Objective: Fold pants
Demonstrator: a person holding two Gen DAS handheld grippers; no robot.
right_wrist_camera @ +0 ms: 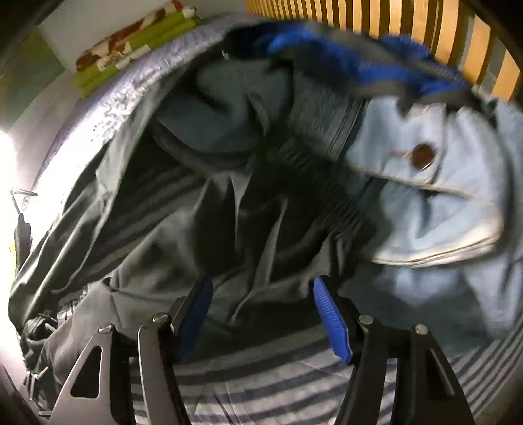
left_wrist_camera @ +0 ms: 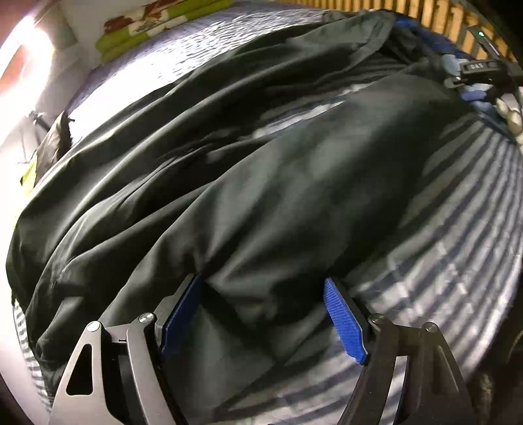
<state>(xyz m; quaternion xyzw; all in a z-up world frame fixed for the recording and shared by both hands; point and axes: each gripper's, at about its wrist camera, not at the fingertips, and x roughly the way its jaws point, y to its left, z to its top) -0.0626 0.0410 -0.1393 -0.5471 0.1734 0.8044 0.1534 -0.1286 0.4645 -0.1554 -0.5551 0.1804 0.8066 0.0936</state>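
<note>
While the left gripper [left_wrist_camera: 264, 314] is pointing steeply down with its blue pads [left_wrist_camera: 343, 323] spread wide, a fold of the black pants [left_wrist_camera: 248, 183] is lying between the jaws, and neither pad is pressing on it. The pants are stretching from this gripper away across the striped bedsheet [left_wrist_camera: 441, 261], covering most of the bed's middle and reaching toward its far edge. At the bed's near edge the sheet is showing bare in blue and white stripes.

The right gripper [right_wrist_camera: 261, 314] is likewise standing spread, its pads clear of the dark grey waistband fabric [right_wrist_camera: 183, 261] lying between and ahead of them. Just beyond, a light blue denim garment [right_wrist_camera: 425, 202] with a brown button [right_wrist_camera: 423, 156] is resting against the dark cloth, and a blue and grey garment [right_wrist_camera: 359, 68] is lying past that by the far edge; both are blurred.

A slatted wooden headboard [right_wrist_camera: 408, 29] is running along the bed's far side. At the far left corner a green patterned pillow [right_wrist_camera: 130, 52] is sitting against a pale wall [right_wrist_camera: 81, 19]. Strong light is washing out the left side of the room in both views.
</note>
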